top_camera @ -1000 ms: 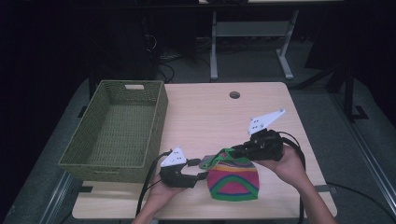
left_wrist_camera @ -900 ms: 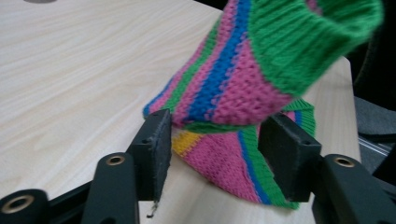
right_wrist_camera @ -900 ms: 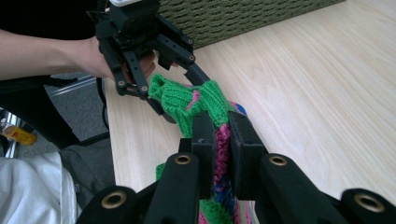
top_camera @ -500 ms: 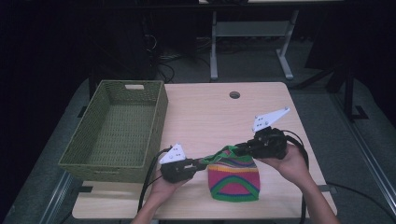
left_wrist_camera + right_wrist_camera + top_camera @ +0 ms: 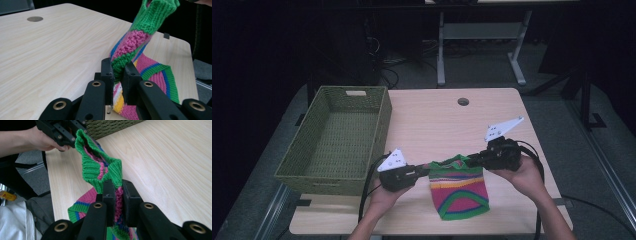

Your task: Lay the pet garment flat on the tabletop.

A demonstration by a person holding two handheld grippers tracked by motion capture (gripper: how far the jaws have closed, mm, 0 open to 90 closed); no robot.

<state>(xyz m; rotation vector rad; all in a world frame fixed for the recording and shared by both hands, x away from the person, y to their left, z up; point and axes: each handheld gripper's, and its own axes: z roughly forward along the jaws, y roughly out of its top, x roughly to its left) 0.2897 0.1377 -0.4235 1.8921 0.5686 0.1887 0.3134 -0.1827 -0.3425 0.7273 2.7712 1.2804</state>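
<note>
Left tool (image 5: 424, 171): jaws just closing, now clamped on the knitted piece's (image 5: 459, 190) left top corner. Right tool (image 5: 473, 159): clamped on its right corner. Piece: striped green, pink, yellow wool, ribbed edge, lifted at top, lower part on counter (image 5: 432, 120). Woven green basket (image 5: 319, 167) beside, unfilled; placing likely remains.

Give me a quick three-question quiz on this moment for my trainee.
1. True or false: both grippers are shut on the knitted piece.
2. What stands at the table's left side? A) woven basket B) metal bucket C) glass jar
3. What colour is the knitted piece's edge band?

Key: 1. True: left gripper and right gripper each pinch it. 2. A, the woven basket. 3. Green.
</note>
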